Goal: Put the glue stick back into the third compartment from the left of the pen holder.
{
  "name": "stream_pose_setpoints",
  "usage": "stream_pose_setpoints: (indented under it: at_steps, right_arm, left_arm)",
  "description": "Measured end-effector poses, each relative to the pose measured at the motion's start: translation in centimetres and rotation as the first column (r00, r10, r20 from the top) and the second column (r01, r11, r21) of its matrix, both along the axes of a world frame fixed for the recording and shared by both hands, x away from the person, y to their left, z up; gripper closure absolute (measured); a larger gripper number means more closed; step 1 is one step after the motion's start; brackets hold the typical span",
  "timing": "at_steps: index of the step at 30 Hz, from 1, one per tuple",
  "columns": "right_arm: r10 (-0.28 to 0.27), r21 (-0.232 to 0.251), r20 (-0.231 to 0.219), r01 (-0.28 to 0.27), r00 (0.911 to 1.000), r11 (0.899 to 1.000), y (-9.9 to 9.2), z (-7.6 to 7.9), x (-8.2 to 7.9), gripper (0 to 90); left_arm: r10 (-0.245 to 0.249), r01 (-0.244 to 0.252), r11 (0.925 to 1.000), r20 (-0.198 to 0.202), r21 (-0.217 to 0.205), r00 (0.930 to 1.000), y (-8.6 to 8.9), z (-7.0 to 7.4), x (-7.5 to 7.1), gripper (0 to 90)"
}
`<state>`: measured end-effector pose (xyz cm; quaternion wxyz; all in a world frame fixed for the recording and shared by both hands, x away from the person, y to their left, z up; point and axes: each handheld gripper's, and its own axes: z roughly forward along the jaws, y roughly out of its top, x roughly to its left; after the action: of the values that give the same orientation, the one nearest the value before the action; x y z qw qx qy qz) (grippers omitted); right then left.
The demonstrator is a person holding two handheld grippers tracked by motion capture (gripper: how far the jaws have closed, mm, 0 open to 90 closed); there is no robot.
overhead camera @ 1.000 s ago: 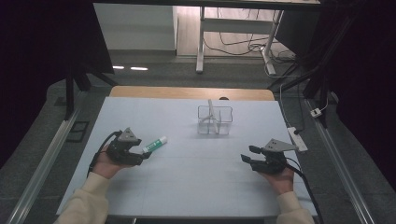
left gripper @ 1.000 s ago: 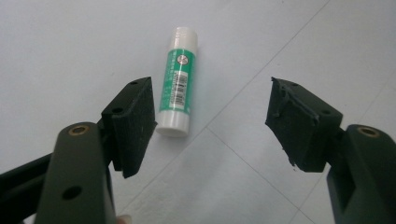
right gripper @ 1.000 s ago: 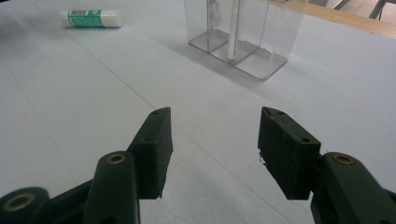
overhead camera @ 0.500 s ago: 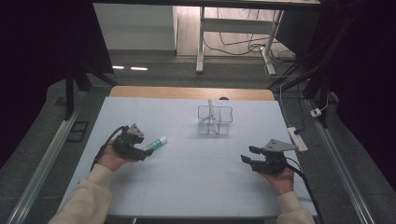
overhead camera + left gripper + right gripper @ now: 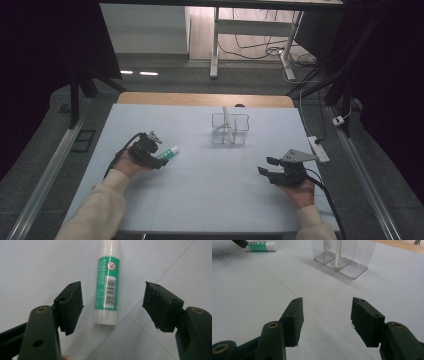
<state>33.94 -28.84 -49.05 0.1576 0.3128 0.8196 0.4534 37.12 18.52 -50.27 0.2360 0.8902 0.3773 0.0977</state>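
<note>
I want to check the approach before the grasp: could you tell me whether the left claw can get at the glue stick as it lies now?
Probably yes: the left claw is open, and the glue stick lies flat between its jaws, untouched, with nothing in the way.

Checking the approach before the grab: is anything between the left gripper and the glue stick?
Nothing visible. The glue stick lies on bare table just ahead of the open left gripper, untouched.

A lab-like recording room: dark curtains, pale table point(image 5: 200, 200), floor cables point(image 5: 260, 47), power strip point(image 5: 319, 149).
</note>
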Motion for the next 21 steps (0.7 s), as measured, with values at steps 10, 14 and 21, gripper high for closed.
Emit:
stream_pose_setpoints:
  at_steps: [10,14,21]
  right_arm:
    - [-0.008,0.0,-0.009,0.008,0.9999,1.0,-0.3,-0.1,0.1,43.1]
    - [-0.011,0.006,-0.007,0.011,0.9999,1.0,-0.2,-0.1,0.1,43.1]
    - [-0.011,0.005,-0.012,0.011,0.9999,1.0,-0.3,-0.1,0.2,43.0]
  left_arm:
    - [-0.022,0.024,0.9994,-0.052,0.026,0.9984,-0.6,-1.1,1.4,42.5]
    - [-0.023,0.026,0.9988,-0.072,0.041,0.9971,-0.4,-1.5,1.6,48.3]
    - [-0.024,0.026,0.9995,-0.081,0.021,0.9964,-0.2,-1.6,1.8,63.0]
